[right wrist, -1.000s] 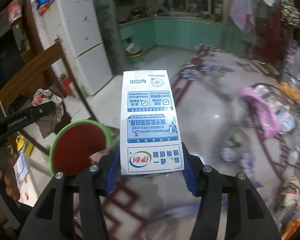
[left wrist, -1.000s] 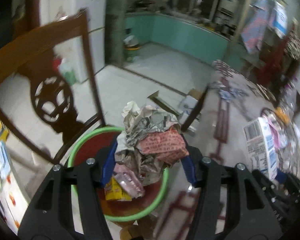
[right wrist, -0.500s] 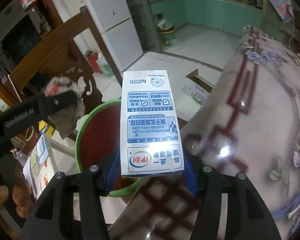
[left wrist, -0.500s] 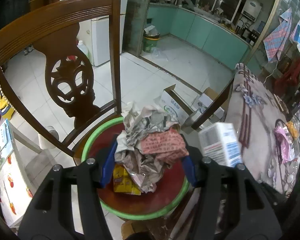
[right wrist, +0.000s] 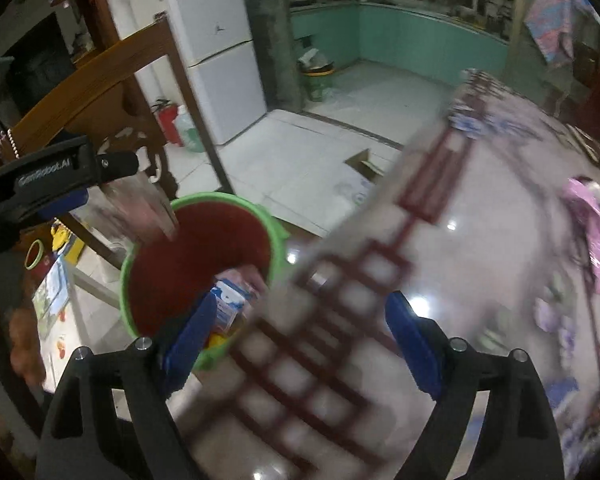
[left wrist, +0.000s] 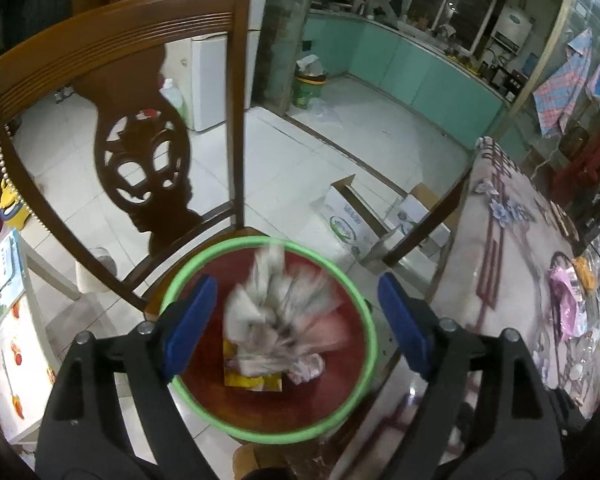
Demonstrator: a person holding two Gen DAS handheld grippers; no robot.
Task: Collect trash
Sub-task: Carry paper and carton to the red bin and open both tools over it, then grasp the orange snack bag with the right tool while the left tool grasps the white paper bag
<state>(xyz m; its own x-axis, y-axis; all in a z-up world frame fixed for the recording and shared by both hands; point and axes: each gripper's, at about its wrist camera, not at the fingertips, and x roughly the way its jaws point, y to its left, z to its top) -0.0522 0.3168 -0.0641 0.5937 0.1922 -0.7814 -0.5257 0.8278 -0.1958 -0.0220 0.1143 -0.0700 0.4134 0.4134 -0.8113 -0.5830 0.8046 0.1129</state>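
Left wrist view: the left tongs (left wrist: pixel 292 316) hang above the red bin with the green rim (left wrist: pixel 370 344), their jaws having just sprung apart, so the crumpled paper wad (left wrist: pixel 278 312) is free between them, blurred, dropping onto wrappers already inside. Both tongs sit over the bin's mouth, seemingly so that whatever is let go lands inside. The right tongs (right wrist: pixel 300 326) have likewise just opened and clamp nothing; the milk carton (right wrist: pixel 232 304) lies in the bin, low against its near wall. The bin stands by a carved wooden chair (left wrist: pixel 112 92), at the edge of a table (right wrist: pixel 440 280) under a glossy patterned cloth, with more litter at its far side. Beyond are white floor tiles, a fridge and teal kitchen counters.
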